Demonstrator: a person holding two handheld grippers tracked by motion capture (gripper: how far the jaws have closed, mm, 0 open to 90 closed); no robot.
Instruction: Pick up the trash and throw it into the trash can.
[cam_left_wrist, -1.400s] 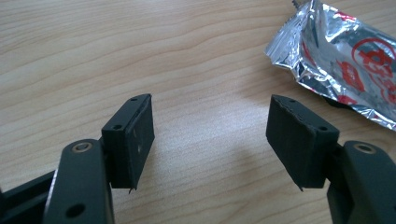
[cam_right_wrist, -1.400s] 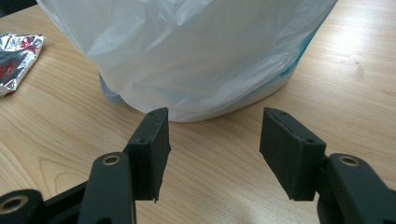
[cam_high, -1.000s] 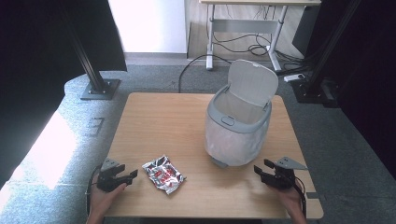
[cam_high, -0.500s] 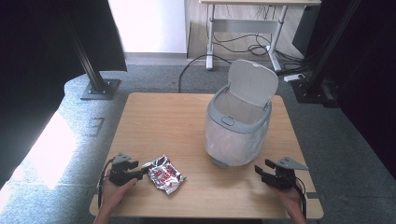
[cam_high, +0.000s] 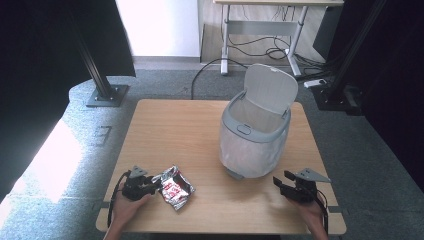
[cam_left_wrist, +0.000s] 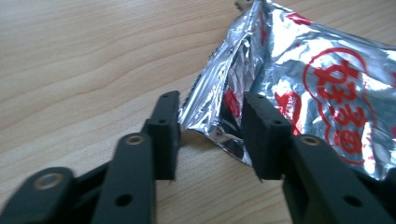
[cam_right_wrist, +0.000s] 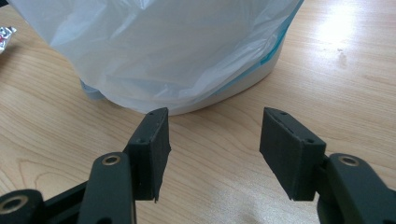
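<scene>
A: The left hand-held gripper (cam_high: 150, 185) sits low on the worktop (cam_high: 180, 135) with its jaws apart, and a crumpled corner of the foil wrapper (cam_high: 174, 186) lies in the gap between them. Nothing is pinched yet.

B: So the step looks like a pickup. What would make it clean?

A: Judging from the left gripper view, the pads (cam_left_wrist: 164, 133) bracket only a thin folded edge of the foil wrapper (cam_left_wrist: 299, 79). Pushing a little further in before closing should catch more than that edge, since creased foil is slippery and can slide out. Keeping the jaws level with the worktop should stop the lower edge scraping the wood.

B: And the wrapper's place overall?

A: Near the front left edge of the worktop, most of it stretching away to the right of the left hand-held gripper, well apart from the lidded bin (cam_high: 256, 131), which stands open with a white liner (cam_right_wrist: 154, 51).

B: The other hand?

A: The right hand-held gripper (cam_high: 284, 185) rests near the front right, jaws spread and empty, just beside the bin's base.
</scene>
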